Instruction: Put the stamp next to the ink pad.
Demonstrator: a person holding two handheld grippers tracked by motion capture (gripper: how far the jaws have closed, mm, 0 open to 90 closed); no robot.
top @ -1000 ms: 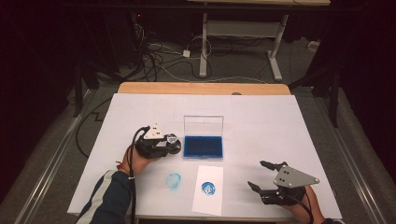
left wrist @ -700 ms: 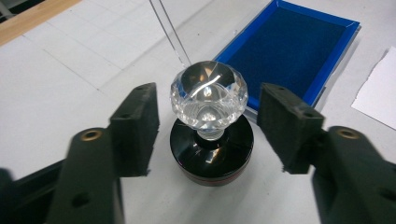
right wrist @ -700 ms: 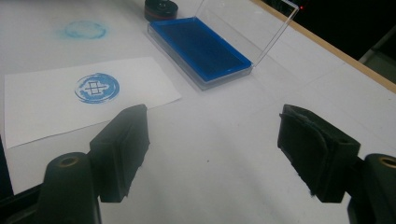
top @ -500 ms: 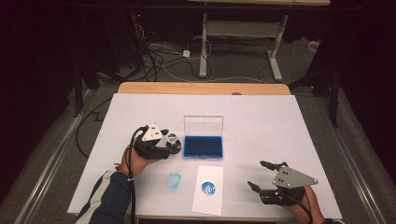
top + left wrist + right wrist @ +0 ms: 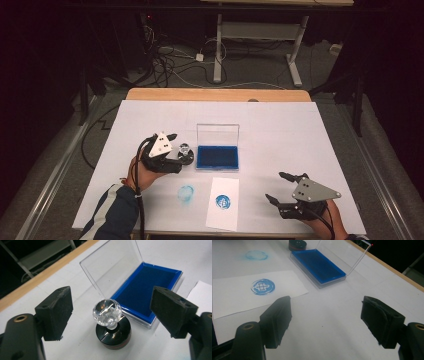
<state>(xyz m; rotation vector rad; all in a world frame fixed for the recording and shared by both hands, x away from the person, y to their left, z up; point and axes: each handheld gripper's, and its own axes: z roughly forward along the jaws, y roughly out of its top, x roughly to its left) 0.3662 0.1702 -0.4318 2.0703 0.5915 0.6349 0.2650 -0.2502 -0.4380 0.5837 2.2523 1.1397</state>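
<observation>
A stamp (image 5: 111, 325) with a faceted clear knob and a round black base stands upright on the white table, just left of the ink pad (image 5: 218, 156). The pad is blue and lies in a clear case with its lid raised. My left gripper (image 5: 176, 151) is open; its jaws have just been opening, and the stamp (image 5: 185, 152) stands between the pads, untouched. A white card (image 5: 223, 202) bearing a round blue stamp print lies in front of the pad. My right gripper (image 5: 276, 186) hovers open over bare table at the front right, holding nothing.
A faint blue ring smudge (image 5: 186, 192) marks the table left of the card. The table's wooden far edge (image 5: 215, 94) runs behind the white sheet. Beyond it are a dark floor, cables and a desk frame (image 5: 255, 37).
The left gripper's jaws have spread apart and let go of the stamp, and the hand has drawn back slightly and risen. The right gripper has stayed still.
</observation>
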